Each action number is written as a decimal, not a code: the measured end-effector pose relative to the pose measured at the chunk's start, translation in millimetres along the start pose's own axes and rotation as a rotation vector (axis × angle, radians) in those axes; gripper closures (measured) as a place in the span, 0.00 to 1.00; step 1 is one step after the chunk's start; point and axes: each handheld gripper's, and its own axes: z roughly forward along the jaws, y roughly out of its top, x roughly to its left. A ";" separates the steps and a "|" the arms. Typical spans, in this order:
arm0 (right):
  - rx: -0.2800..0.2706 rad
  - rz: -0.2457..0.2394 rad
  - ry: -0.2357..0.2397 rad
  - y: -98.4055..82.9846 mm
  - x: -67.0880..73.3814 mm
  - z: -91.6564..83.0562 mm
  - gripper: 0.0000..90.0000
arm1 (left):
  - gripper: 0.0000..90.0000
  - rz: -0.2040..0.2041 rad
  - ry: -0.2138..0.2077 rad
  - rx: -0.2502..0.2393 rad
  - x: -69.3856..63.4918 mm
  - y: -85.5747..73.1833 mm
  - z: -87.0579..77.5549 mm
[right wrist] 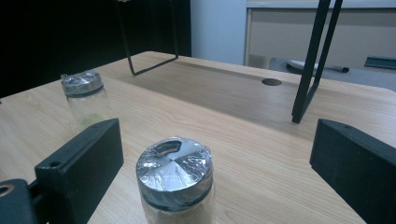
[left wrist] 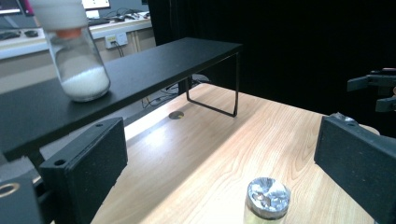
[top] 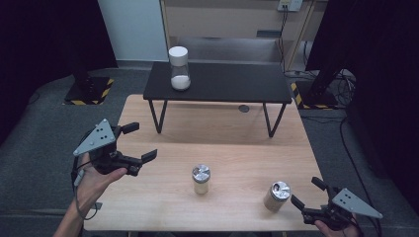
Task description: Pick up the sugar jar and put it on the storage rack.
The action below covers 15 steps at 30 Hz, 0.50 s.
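On the bench (top: 237, 148), my right tool (top: 307, 193), jaws apart, probably closes next on the near jar (top: 276, 196).

Light wooden table (top: 237, 143) bearing a black metal-legged shelf (top: 222, 84). Grey carpeted floor (top: 39, 128), black curtains (top: 44, 34) at both sides, pale cabinet (top: 222, 19) behind.

Open tabletop, two jars in the way

Bare wood lies around the middle jar (top: 201, 178) and lower-right jar (top: 276, 196) (well apart); the black shelf (top: 217, 82) blocks the frame's upper centre.
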 end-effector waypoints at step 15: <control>0.002 -0.002 -0.001 0.4 0.5 0.2 0.04 | 0.02 -0.071 0.043 0.049 -3.2 -49.3 -8.8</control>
